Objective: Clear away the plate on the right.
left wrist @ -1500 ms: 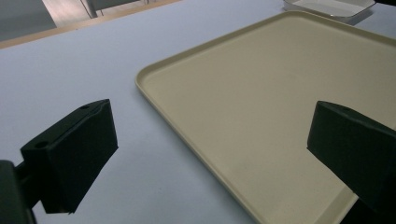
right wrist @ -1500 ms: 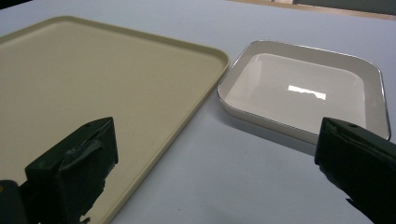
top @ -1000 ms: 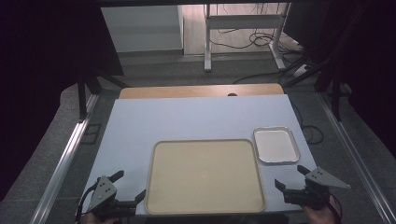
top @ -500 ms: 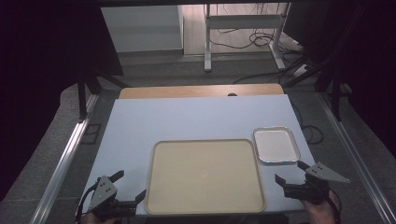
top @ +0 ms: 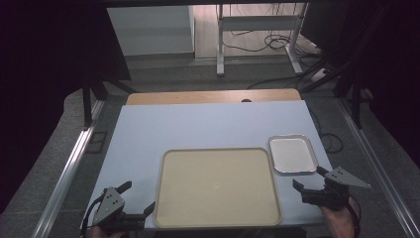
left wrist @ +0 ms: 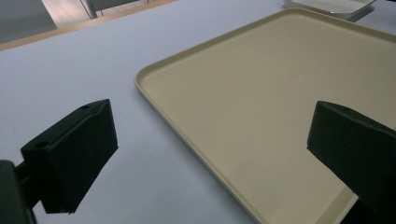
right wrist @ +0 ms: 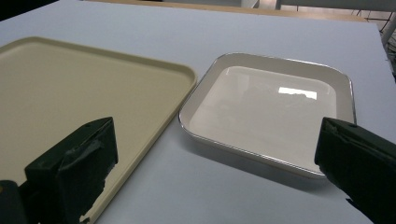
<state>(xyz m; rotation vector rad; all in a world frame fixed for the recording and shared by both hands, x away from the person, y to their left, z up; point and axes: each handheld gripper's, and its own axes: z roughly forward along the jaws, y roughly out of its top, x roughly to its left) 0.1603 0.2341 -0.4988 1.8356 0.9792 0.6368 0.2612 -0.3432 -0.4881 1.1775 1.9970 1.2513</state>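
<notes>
I have both tools spread wide and holding nothing: the left tool [top: 134,201] sits at the near left corner of the large flat beige plastic tray [top: 217,186], and the right tool [top: 309,181] hangs just short of the small square steel-rimmed white dish [top: 292,154] lying beside the tray's far right corner on the pale blue surface [top: 198,126]. I judge this the approach; next, line one jaw over the dish rim. My hands are cut off at the frame edge, and the dish is probably empty.

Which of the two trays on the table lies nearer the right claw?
The small shiny metal tray, just ahead of the right claw; the large beige plastic tray lies farther left.
</notes>
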